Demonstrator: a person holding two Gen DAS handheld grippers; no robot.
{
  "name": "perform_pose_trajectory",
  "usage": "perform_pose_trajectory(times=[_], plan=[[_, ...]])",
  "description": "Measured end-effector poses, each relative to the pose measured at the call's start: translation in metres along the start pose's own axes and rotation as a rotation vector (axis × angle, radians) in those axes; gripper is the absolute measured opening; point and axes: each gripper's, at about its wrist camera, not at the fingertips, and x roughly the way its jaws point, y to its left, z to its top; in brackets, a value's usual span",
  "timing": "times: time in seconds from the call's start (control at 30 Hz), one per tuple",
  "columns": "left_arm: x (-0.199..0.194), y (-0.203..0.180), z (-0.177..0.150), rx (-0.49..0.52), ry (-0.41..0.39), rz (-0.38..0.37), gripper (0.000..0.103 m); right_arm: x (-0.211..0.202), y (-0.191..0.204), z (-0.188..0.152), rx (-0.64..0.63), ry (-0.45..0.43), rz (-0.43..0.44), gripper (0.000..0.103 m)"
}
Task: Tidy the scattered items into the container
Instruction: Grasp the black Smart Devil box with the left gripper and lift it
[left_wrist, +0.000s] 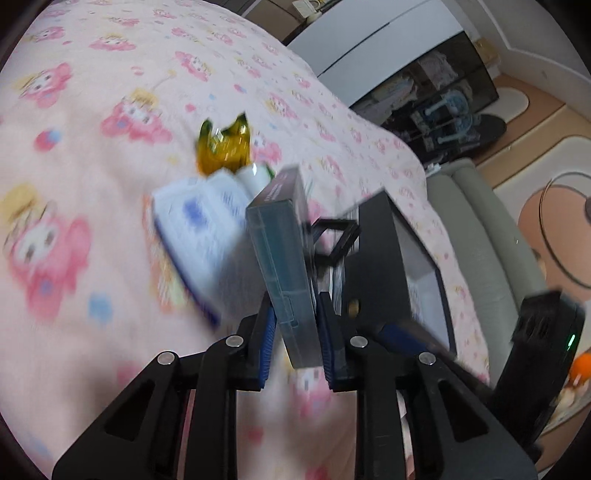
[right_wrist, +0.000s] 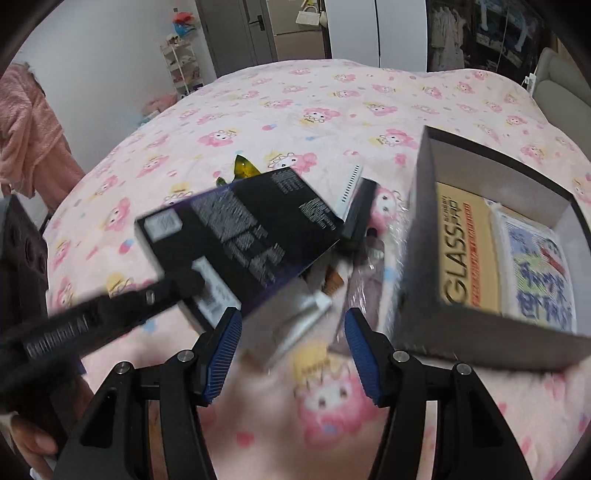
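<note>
The left gripper (left_wrist: 297, 341) is pinching the black box (left_wrist: 284, 266) by its edge, lifting it toward the container (right_wrist: 491, 240) just beside it, while the right gripper (right_wrist: 291, 347) is hovering spread over leftover clutter.

"GLASS" on yellow pkg (right_wrist: 458, 254) in the box (right_wrist: 417, 236); other print too blurred.

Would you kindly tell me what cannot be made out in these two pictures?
- Left wrist view: the white and blue box is motion-blurred, its print unreadable.
- Left wrist view: the container is half hidden behind the dark flat box in the left gripper.
- Right wrist view: the clutter between the dark flat box and the container is smeared; items unidentifiable.
- Right wrist view: the picture's edge cuts off the container's right side.
</note>
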Motion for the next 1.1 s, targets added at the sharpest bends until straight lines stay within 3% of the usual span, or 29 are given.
perform_pose_trajectory(times=[0.2,0.37,0.57,0.73,0.87,1.03,1.1], plan=[[-0.022,-0.008,-0.048,0.006,0.028,0.007,0.02,-0.034,-0.003,-0.027,-0.025,-0.024,0.021,0.055],[-0.018,-0.016,-0.068,0.058,0.04,0.065,0.02,-0.039,0.004,-0.036,-0.064,-0.009,0.064,0.055],[-0.01,-0.035,-0.076,0.227,0.028,0.138,0.02,-0.047,0.001,-0.027,-0.056,-0.042,0.069,0.055],[0.001,-0.035,-0.081,0.261,0.043,0.123,0.02,-0.046,0.009,-0.01,-0.071,-0.066,0.08,0.055],[0.012,-0.022,-0.081,0.205,0.072,0.076,0.02,-0.036,0.025,-0.004,-0.111,-0.066,0.091,0.058],[0.008,-0.017,-0.078,0.185,0.065,0.036,0.021,-0.012,0.031,-0.004,-0.124,0.019,0.136,0.059],[0.006,-0.016,-0.077,0.175,0.049,0.024,0.025,-0.006,0.036,-0.009,-0.149,0.043,0.124,0.059]])
